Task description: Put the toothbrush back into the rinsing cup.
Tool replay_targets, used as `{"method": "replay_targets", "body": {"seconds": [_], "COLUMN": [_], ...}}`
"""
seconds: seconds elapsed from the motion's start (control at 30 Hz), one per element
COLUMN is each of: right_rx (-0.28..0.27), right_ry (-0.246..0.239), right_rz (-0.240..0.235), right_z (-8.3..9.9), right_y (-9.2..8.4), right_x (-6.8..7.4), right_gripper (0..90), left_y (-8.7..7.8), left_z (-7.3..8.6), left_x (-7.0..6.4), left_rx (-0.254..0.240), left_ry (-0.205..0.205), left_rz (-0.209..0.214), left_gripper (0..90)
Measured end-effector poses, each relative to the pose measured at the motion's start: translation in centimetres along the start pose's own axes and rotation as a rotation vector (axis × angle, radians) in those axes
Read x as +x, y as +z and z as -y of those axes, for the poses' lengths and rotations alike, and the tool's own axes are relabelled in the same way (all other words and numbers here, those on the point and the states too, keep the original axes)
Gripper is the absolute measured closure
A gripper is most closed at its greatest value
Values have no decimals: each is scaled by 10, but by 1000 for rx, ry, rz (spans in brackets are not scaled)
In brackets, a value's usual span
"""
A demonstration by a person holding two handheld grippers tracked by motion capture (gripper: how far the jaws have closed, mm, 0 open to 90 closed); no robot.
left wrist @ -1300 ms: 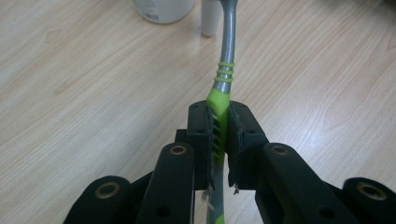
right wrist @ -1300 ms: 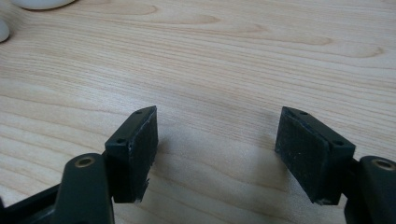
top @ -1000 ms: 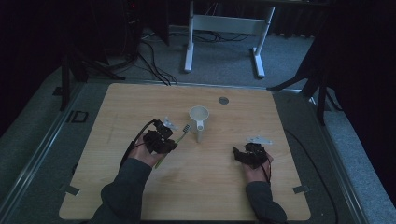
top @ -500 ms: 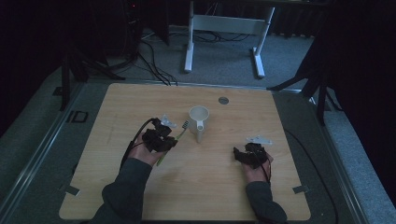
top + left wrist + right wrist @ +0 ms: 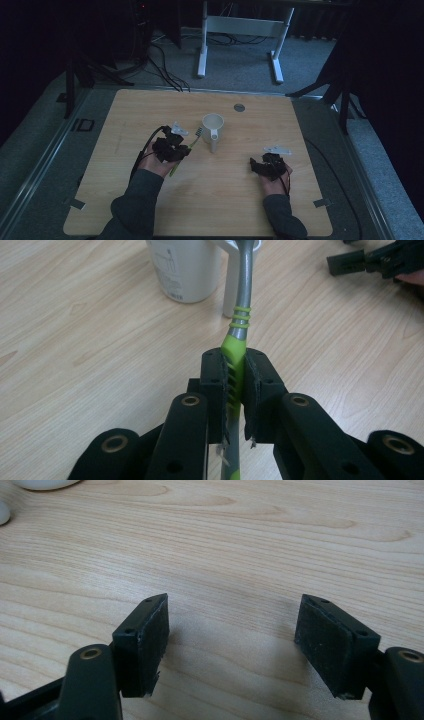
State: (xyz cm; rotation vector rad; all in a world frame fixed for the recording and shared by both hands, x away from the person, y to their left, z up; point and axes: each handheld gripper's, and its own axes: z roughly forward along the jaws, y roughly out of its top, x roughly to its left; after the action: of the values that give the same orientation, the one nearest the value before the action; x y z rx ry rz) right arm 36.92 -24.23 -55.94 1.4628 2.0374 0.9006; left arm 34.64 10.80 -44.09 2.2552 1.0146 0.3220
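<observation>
— So, where do we have the toothbrush (image 5: 239, 335)?

— We have it clamped by its green handle in the left gripper (image 5: 235, 385), its head up near the white cup (image 5: 212, 129), mid-table.

— And our right gripper (image 5: 231, 645)?

— Its jaws stand apart over bare wood, well clear of the cup.

— Room to move?

— We see open table (image 5: 225, 200) in front of both hands; the right edge runs near our right hand (image 5: 272, 172), the left edge lies farther from the left one
</observation>
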Motion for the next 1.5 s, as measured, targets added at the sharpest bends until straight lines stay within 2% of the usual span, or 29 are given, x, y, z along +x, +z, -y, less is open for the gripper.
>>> {"method": "replay_targets", "body": {"seconds": [0.53,0.83,1.27,1.5], "right_rx": [-1,0,1,1], "right_ry": [-2,0,0,0], "right_rz": [0,0,0,0], "right_z": [0,0,0,0], "right_y": [0,0,0,0], "right_x": [0,0,0,0], "right_gripper": [294,293,293,294], "left_y": [0,1,-3,-2], "left_z": [-1,-2,-2,-3], "left_x": [0,-2,-1,0], "left_rx": [-61,-102,-174,-187], "left_ry": [-27,-16,-30,-30], "left_rz": [-3,6,21,23], "left_gripper": [807,805,805,806]}}
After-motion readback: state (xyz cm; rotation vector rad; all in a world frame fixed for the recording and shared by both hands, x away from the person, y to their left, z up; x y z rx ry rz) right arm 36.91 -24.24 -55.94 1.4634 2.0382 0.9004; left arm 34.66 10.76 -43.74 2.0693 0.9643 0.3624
